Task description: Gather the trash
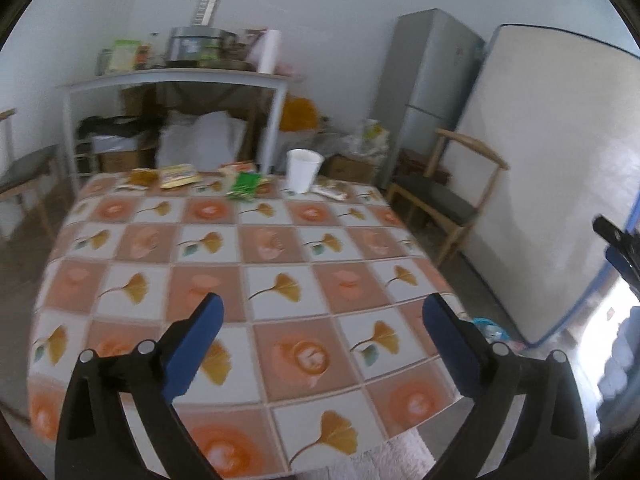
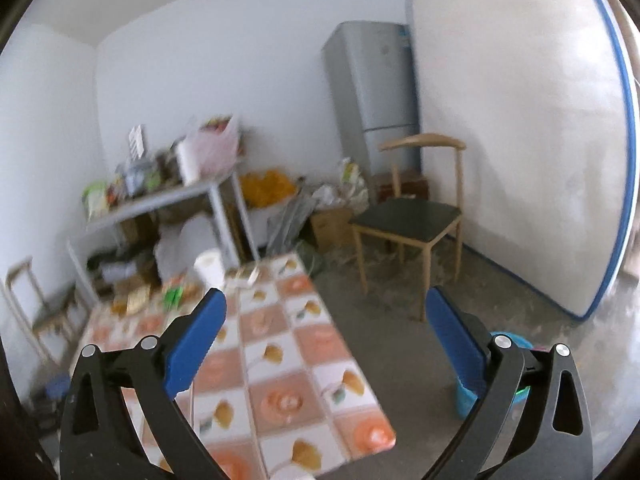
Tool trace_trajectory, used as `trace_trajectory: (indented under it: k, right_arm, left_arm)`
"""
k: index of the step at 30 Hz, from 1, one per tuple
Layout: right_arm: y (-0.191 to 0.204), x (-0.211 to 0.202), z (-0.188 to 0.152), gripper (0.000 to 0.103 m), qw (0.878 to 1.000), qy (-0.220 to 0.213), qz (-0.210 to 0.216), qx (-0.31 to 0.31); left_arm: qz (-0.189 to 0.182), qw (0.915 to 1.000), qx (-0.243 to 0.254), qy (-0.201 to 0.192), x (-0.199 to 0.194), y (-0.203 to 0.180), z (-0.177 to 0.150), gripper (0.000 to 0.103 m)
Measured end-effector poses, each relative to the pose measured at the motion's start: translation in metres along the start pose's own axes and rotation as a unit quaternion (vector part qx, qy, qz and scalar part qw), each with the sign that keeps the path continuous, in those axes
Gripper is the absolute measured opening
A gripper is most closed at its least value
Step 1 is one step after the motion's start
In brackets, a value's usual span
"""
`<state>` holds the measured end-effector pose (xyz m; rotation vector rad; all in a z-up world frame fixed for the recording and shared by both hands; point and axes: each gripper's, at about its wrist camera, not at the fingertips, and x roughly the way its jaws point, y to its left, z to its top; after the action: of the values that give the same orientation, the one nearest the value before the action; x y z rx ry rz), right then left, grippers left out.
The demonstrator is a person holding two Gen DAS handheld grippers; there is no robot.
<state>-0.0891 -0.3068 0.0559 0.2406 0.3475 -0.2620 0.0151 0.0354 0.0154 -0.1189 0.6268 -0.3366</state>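
Trash lies along the far edge of the table [image 1: 248, 264]: a green wrapper [image 1: 245, 186], a yellow packet [image 1: 178, 176] and a white paper cup [image 1: 303, 170] standing upright among smaller scraps. Our left gripper [image 1: 322, 320] and right gripper [image 2: 324, 316] both hang with jaws spread wide and nothing between them, well short of the litter. We judge the cup the main risk: a careless reach could tip it, and thin wrappers may slide on the tablecloth instead of being pinched.

A glossy, smooth checked orange-and-white tablecloth [image 1: 256, 248] carries a matt white paper cup [image 1: 303, 170] and shiny crinkled foil wrappers [image 1: 178, 176] at its far edge.
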Motion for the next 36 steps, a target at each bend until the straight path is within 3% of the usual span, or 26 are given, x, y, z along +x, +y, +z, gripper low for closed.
trace_trajectory:
  k: [5,9,12,17,23,31,36]
  right_arm:
    - [0.017,-0.002,-0.032,0.096,0.999,0.039,-0.004,-0.034]
    - [0.03,-0.007,-0.059,0.096,0.995,0.063,-0.04,-0.068]
    - [0.036,-0.008,-0.072,0.096,0.991,0.078,-0.06,-0.094]
    - [0.04,-0.008,-0.082,0.096,0.988,0.075,-0.065,-0.12]
    - [0.037,0.002,-0.088,0.096,0.988,0.085,-0.054,-0.114]
    - [0.024,0.024,-0.093,0.096,0.982,0.144,-0.049,-0.11]
    - [0.012,0.035,-0.093,0.096,0.98,0.167,-0.046,-0.098]
  left_arm:
    - [0.059,0.9978,-0.025,0.017,-0.003,-0.012,-0.013,0.097]
    - [0.094,0.9946,-0.008,0.043,0.003,-0.029,-0.022,0.097]
    - [0.114,0.9927,0.01,0.04,0.004,-0.039,-0.027,0.097]
    - [0.101,0.9934,0.024,0.048,0.011,-0.048,-0.028,0.097]
    - [0.116,0.989,0.033,0.084,0.028,-0.059,-0.031,0.097]
    - [0.117,0.9849,0.027,0.124,0.043,-0.069,-0.041,0.097]
    - [0.13,0.9831,0.038,0.123,0.049,-0.076,-0.04,0.097]
